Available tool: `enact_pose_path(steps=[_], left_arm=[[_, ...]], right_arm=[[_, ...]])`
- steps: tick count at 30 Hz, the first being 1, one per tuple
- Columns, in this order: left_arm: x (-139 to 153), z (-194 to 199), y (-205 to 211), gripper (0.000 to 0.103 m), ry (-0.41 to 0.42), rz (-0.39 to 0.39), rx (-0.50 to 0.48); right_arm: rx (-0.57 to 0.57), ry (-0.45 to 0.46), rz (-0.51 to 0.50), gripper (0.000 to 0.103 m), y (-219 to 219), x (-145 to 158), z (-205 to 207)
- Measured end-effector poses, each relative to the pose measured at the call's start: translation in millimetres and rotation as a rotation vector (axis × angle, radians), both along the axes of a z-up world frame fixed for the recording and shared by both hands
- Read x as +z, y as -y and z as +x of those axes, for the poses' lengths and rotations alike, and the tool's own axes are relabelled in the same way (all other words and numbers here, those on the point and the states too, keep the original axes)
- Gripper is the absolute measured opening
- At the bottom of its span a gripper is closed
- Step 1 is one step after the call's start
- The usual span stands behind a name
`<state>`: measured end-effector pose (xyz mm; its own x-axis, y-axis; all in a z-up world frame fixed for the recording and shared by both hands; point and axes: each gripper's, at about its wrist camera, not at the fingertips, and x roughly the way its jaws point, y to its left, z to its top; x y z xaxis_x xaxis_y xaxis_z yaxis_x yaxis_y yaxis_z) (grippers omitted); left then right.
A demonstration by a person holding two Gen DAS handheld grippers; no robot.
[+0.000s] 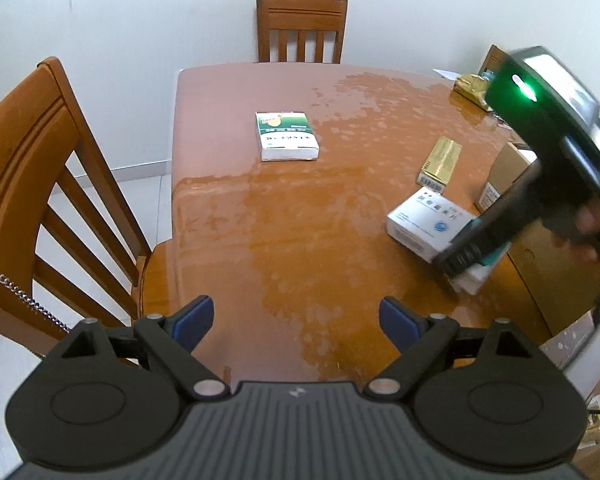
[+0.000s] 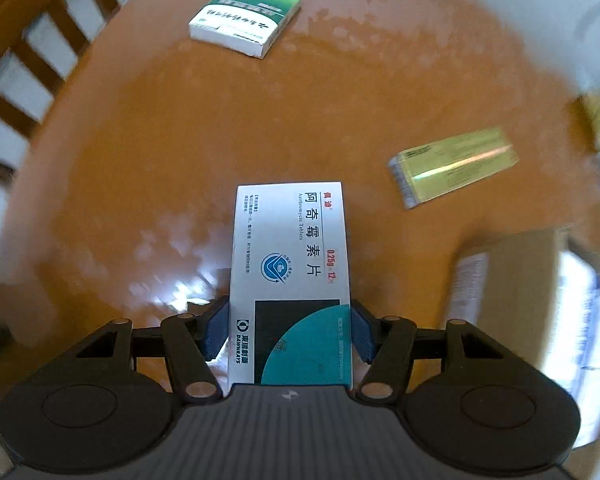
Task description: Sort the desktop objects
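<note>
**Right claw clamped on white tablet box; left claw open and empty**

Right gripper point(image 2: 286, 330): jaws part-closed, both blue pads point(image 2: 214, 332) pressed flat against the long sides of the white and teal tablet box point(image 2: 290, 264). The box sticks out forward between the fingers, printed face up, held clear above the table point(image 2: 260, 128). In the left wrist view the same box point(image 1: 428, 224) shows at the right side, gripped at its near end by the right gripper point(image 1: 470, 254), with a person's hand point(image 1: 592, 220) on the handle. Background of the right wrist view is smeared.

Left gripper point(image 1: 296, 322): jaws wide apart, nothing between the blue pads point(image 1: 194, 320). It hangs over the near edge of the table point(image 1: 300, 208), pointing down at bare wood.

Outward from the claws:
- Gold box point(image 2: 454, 166) lying flat, right of the held box and a little farther; also seen in the left wrist view point(image 1: 440, 164), just beyond the held box.
- Green and white box point(image 2: 248, 16) lying flat, far left of the table; in the left wrist view point(image 1: 286, 136) near the table's middle, well apart from the others.
- Cardboard carton point(image 2: 516, 276) at the right edge, near side.
- Wooden chair point(image 1: 302, 28) at the far end of the table; a second wooden chair point(image 1: 48, 184) at the left.
- Crumpled gold packet point(image 1: 472, 86) at the far right corner; detail too blurred to tell.
</note>
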<state>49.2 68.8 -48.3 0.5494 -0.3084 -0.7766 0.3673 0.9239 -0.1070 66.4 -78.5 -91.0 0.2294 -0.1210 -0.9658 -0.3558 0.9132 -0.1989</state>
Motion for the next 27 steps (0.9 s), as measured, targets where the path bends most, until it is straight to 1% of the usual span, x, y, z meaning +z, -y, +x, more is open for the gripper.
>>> enact_pose_path(steps=[1,2,3,5,6,8,12,14,17,19,21,24,27], left_arm=[[-0.5,0.2,0.3,0.09,-0.001,0.002,0.001],[-1.3,0.6,0.4,0.09,-0.002,0.004,0.003],[-2.6,1.0,0.6,0.09,-0.005,0.007,0.007],[-5.9,2.5,1.5,0.09,-0.014,0.022,0.016],[-7.4,2.8,2.1,0.09,-0.019,0.031,0.02],[-9.6,3.1,3.9,0.09,-0.031,0.049,0.026],[-11.7,5.1,9.3,0.09,-0.061,0.084,0.023],[-9.7,5.5,14.0,0.09,-0.059,0.107,0.013],[-4.3,6.1,21.4,0.09,-0.052,0.127,0.003],[-0.6,5.8,25.4,0.09,-0.048,0.128,0.0],[2.4,4.8,29.6,0.09,-0.044,0.135,0.002],[6.6,2.7,35.6,0.09,-0.036,0.148,0.003],[9.5,0.5,40.0,0.09,-0.032,0.16,0.01]], right_arm=[[0.038,0.031,-0.038,0.066,-4.4,0.5,-2.5],[0.078,0.057,-0.079,0.066,-0.3,-7.5,-3.7],[0.112,0.078,-0.115,0.066,-4.8,-9.2,-8.9],[0.177,0.105,-0.163,0.066,0.8,-3.6,-9.5],[0.197,0.111,-0.169,0.066,4.3,0.8,-11.3],[0.208,0.113,-0.174,0.066,1.0,4.5,-26.8],[0.212,0.15,-0.186,0.066,1.2,-6.8,-29.7],[0.21,0.184,-0.186,0.066,0.4,-6.5,-38.4],[0.23,0.202,-0.192,0.066,1.6,-9.1,-50.9],[0.233,0.197,-0.187,0.066,4.7,-13.0,-51.8],[0.213,0.195,-0.154,0.066,9.0,-11.7,-53.6],[0.197,0.209,-0.136,0.066,14.8,-10.2,-55.1],[0.221,0.24,-0.154,0.066,15.3,-6.5,-66.0]])
